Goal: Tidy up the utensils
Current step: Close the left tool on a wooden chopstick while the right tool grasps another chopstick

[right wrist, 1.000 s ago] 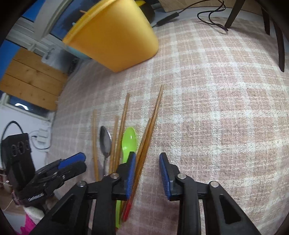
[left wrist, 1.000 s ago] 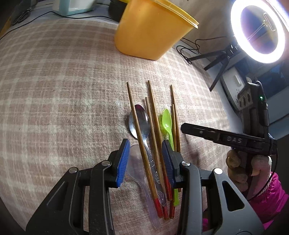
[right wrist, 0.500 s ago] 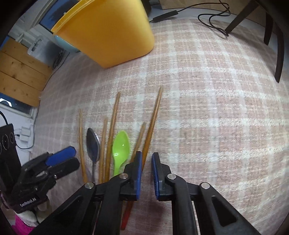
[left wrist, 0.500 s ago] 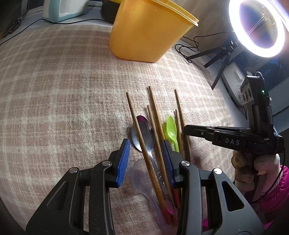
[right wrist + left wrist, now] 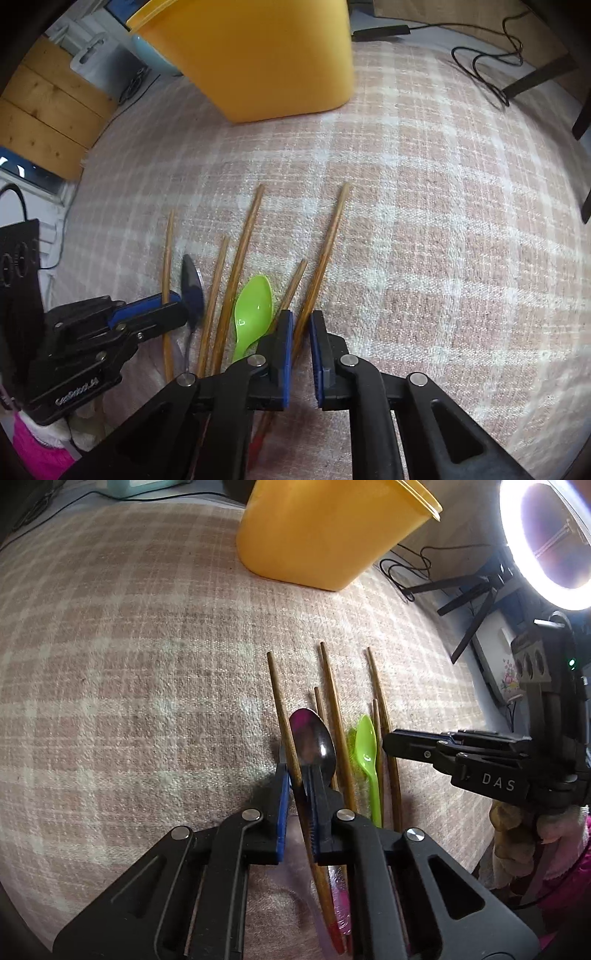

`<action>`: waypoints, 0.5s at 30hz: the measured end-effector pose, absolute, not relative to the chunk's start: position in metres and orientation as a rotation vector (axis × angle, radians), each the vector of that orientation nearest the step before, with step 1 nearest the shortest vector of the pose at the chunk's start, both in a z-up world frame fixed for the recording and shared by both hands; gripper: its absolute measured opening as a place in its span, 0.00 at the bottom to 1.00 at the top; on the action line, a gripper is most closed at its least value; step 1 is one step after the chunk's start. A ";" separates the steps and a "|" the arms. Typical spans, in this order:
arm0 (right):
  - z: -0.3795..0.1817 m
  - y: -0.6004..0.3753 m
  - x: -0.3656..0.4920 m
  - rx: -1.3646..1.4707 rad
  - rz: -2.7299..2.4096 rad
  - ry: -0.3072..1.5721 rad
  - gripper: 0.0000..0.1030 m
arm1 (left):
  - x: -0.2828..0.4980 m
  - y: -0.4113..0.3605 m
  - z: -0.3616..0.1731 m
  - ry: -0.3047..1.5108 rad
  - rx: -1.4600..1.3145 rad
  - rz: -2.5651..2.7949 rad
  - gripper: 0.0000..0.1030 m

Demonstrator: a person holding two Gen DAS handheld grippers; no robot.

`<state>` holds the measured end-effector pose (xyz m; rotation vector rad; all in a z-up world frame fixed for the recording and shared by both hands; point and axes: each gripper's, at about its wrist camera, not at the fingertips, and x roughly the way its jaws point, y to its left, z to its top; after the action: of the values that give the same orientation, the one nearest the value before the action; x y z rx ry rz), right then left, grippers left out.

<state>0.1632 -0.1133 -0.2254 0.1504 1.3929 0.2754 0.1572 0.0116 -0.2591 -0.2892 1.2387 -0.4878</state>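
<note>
While both sets of jaws are down among the utensils on the plaid-covered counter, each has just been closing on a chopstick. The left gripper is clamped on the leftmost chopstick, the stick running between its blue pads just beside the bowl of the metal spoon. The right gripper is clamped on the rightmost chopstick, with the green spoon just to its left.

All the utensils lie side by side in 1 loose row, long axes running away from the person toward the yellow container, thin tips pointing at it and red-painted ends nearest the person. The container stands upright beyond the tips, well apart from them.

So the coming move likely turns on this: each held stick lies along its jaws' pointing line, and the container is straight ahead of both. Neither hand looks clearly nearer. The 2 held sticks are the row's outer ones, so lifting them should disturb little, though the left one lies close against the metal spoon and may drag it.
</note>
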 end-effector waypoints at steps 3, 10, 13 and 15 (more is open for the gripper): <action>-0.228 -0.127 0.164 0.216 0.289 1.391 0.04 | 0.155 0.014 -0.257 1.232 -0.313 -0.480 0.06; -0.225 -0.146 0.154 0.287 0.313 1.349 0.04 | 0.148 0.023 -0.244 1.202 -0.341 -0.454 0.06; -0.218 -0.168 0.138 0.306 0.331 1.317 0.04 | 0.144 0.026 -0.234 1.175 -0.342 -0.443 0.06; -0.211 -0.174 0.131 0.301 0.339 1.287 0.04 | 0.141 0.029 -0.226 1.157 -0.338 -0.438 0.05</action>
<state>0.1312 -0.1745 -0.2109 0.3014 1.2869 0.3386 0.1412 0.0292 -0.2264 -0.3381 1.1569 -0.4378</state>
